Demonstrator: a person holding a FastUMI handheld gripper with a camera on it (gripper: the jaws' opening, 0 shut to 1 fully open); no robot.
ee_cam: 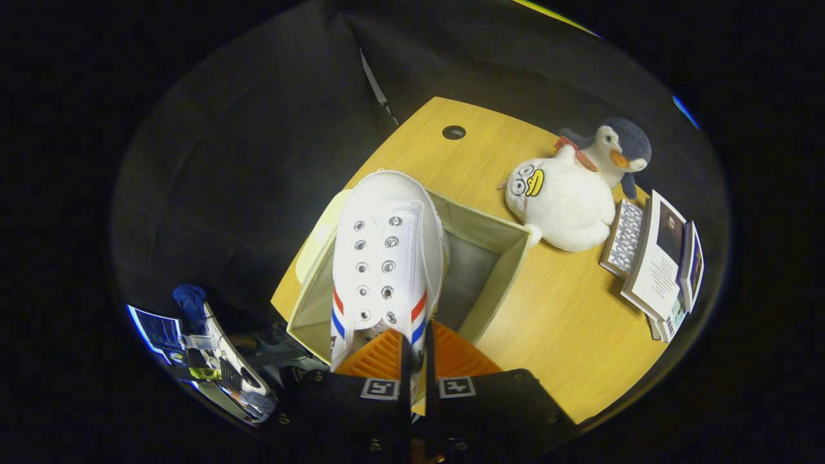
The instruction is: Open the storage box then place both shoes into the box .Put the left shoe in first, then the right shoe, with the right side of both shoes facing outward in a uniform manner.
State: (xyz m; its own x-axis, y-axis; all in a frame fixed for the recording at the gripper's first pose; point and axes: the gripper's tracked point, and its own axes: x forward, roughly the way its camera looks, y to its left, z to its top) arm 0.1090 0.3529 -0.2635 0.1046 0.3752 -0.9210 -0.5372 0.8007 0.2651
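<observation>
i see the light wooden table (567,335) with a round cable hole (454,132) near its far end, black cloth wall beyond it.

on the table sits the beige fabric storage box (496,270), square, top open, grey floor visible inside. a pale lid-like piece (322,238) lies just beside its far-left wall; can't tell if it's attached.

the white canvas low-top shoe with metal eyelets and red-and-blue stripes near the heel (387,251) hangs over the left half of the box's opening, toe pointing away from the fingers, upper facing the camera. can't tell if its toe touches the box floor or rim.

gripper (417,367): fingers nearly together, only a thin gap, pinched on the heel edge of the shoe. both fingers press on it, so it has hold of the shoe.

right of the box, touching its corner: a white plush duck with a yellow beak (561,206), and behind it a grey-and-white plush penguin with a red scarf (612,151). further right, a small stack of books and booklets (657,258), well apart from the box.

beyond the table's left edge, lower down: cluttered gear with a blue screen (158,332), too blurred to identify.
</observation>
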